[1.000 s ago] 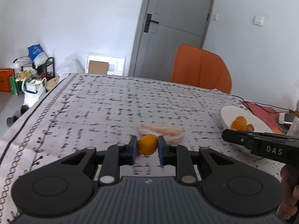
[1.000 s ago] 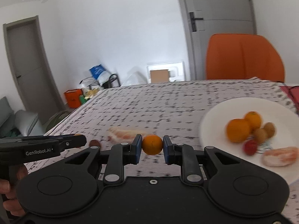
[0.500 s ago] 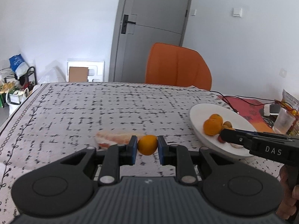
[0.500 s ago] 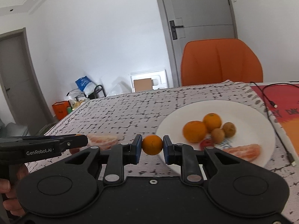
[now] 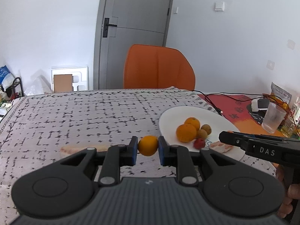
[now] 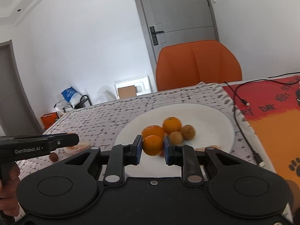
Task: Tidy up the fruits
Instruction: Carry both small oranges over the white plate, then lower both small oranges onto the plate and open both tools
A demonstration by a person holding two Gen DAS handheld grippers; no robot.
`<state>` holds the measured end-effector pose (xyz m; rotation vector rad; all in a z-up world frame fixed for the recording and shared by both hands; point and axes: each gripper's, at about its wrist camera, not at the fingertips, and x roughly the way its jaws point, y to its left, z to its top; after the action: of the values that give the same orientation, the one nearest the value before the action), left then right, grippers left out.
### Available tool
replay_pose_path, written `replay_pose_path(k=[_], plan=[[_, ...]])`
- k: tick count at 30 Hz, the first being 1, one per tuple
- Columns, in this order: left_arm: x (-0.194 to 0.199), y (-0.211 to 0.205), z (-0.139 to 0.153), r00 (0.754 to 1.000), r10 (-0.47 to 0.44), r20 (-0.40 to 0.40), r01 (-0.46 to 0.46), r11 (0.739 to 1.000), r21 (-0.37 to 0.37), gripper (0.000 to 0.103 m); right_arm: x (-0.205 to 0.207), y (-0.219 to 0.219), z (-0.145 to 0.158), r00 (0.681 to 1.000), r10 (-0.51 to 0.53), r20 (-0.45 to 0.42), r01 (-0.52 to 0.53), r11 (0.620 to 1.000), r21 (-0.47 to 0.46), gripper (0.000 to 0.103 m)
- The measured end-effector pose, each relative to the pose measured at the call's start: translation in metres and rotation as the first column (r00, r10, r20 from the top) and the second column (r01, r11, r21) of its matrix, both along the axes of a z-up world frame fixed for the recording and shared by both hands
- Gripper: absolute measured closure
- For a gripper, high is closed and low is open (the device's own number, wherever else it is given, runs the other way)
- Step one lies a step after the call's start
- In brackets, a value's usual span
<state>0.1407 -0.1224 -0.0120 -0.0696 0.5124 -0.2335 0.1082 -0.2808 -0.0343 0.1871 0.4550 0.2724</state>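
My left gripper [image 5: 148,147] is shut on a small orange [image 5: 148,145] and holds it above the patterned tablecloth, just left of the white plate [image 5: 172,116]. My right gripper [image 6: 152,147] is shut on another small orange [image 6: 152,145] over the near part of the plate [image 6: 215,118]. The plate holds two oranges [image 6: 171,124], two brown kiwis [image 6: 188,131], a small red fruit [image 5: 199,143] and a peeled citrus segment [image 5: 219,147]. Another peeled segment [image 5: 72,149] lies on the cloth at left.
An orange chair [image 5: 158,69] stands behind the table. A black cable [image 6: 238,93] crosses a red-orange mat [image 6: 277,123] at right. A plastic cup [image 5: 272,119] and bottles stand at the far right. A small dark red fruit [image 6: 53,156] lies on the cloth.
Both grippers have swung right towards the plate, each still holding its orange. The right gripper now hangs over the plate.
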Motion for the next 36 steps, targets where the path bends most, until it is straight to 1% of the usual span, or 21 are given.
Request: replay_pose_path(k=[13,19,20,21,27,30,32,36], plan=[[0.017,-0.035,-0.001,1.000,-0.028,-0.013,0.028,0.998,0.050,0.082,0.015,-0.032,-0.003,0.999,-0.033,0.002,0.034,0.999,-0.031,0.081],[0.027,-0.050,-0.004,0.999,-0.041,-0.028,0.043,0.997,0.067,0.082,0.023,-0.039,-0.005,0.999,-0.033,-0.005,0.033,0.999,-0.029,0.081],[0.028,-0.052,-0.005,0.999,-0.044,-0.030,0.046,0.997,0.069,0.082,0.025,-0.040,-0.006,0.999,-0.038,-0.007,0.038,0.999,-0.026,0.079],[0.030,-0.055,-0.006,0.998,-0.046,-0.033,0.049,0.996,0.072,0.082,0.027,-0.042,-0.007,0.999,-0.044,-0.012,0.043,0.999,-0.020,0.074],[0.036,-0.068,-0.008,0.997,-0.062,-0.037,0.065,0.995,0.082,0.082,0.023,-0.052,-0.009,0.998,-0.058,-0.016,0.058,0.998,0.025,0.073],[0.038,-0.071,-0.009,0.997,-0.066,-0.038,0.069,0.995,0.070,0.082,0.016,-0.054,-0.008,0.998,-0.065,-0.016,0.066,0.997,0.038,0.073],[0.037,-0.071,-0.008,0.998,-0.063,-0.028,0.064,0.996,0.067,0.078,0.012,-0.055,-0.009,0.998,-0.066,-0.020,0.067,0.997,0.048,0.073],[0.032,-0.069,-0.006,0.998,-0.063,-0.015,0.064,0.995,0.077,0.077,0.006,-0.053,-0.011,0.997,-0.073,-0.034,0.075,0.995,0.060,0.071]])
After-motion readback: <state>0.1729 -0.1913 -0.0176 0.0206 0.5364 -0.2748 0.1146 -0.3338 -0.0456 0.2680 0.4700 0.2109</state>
